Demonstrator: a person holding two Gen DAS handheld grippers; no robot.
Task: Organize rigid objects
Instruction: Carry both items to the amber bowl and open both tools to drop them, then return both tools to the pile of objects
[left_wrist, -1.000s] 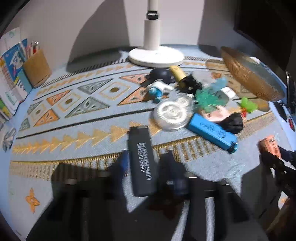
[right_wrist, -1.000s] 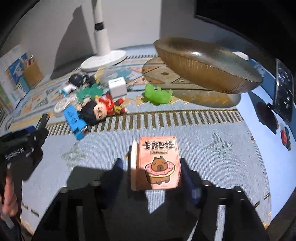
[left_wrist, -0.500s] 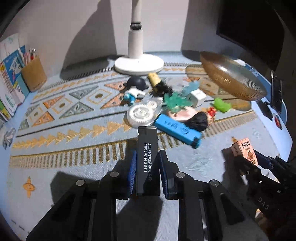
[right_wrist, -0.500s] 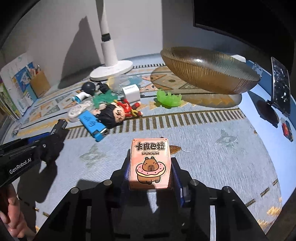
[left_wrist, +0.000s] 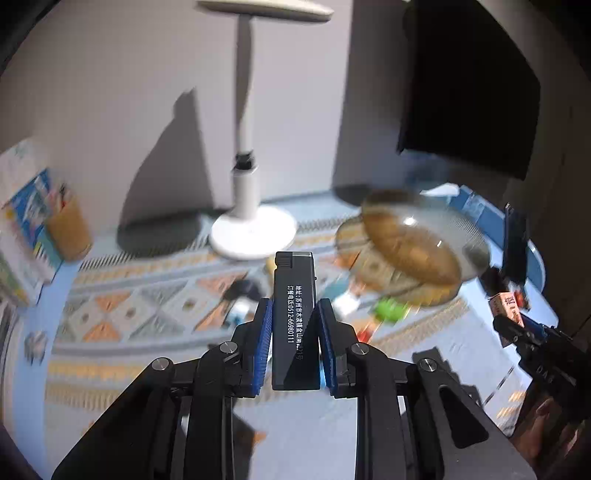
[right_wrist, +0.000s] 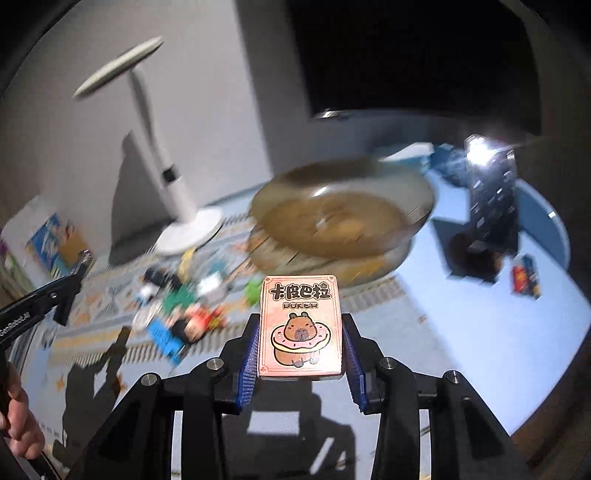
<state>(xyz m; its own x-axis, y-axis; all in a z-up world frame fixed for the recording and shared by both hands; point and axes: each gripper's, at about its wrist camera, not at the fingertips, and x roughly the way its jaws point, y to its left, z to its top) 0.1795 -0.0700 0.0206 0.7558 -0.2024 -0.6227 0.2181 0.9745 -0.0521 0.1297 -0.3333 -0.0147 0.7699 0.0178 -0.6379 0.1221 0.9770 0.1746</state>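
Observation:
My left gripper (left_wrist: 294, 308) is shut on a black lighter (left_wrist: 293, 273) with white print, held upright above the patterned mat (left_wrist: 122, 314). My right gripper (right_wrist: 300, 321) is shut on a pink poker card box (right_wrist: 300, 295) with a capybara drawing, also lifted off the mat. The left wrist view shows the right gripper (left_wrist: 511, 326) with the pink box (left_wrist: 505, 304) at the far right. In the right wrist view the left gripper (right_wrist: 72, 280) reaches in from the left. An amber glass bowl (right_wrist: 343, 221) stands ahead, blurred.
A pile of small toys (right_wrist: 184, 310) with a blue bar lies left of the bowl. A white desk lamp (left_wrist: 251, 229) stands at the back. A phone on a stand (right_wrist: 491, 199) is at the right, a pen holder (left_wrist: 68, 229) and books at the left.
Both grippers have risen off the mat with the lighter and the card box. The views now tilt up toward the wall, and the bowl sits nearer the middle.

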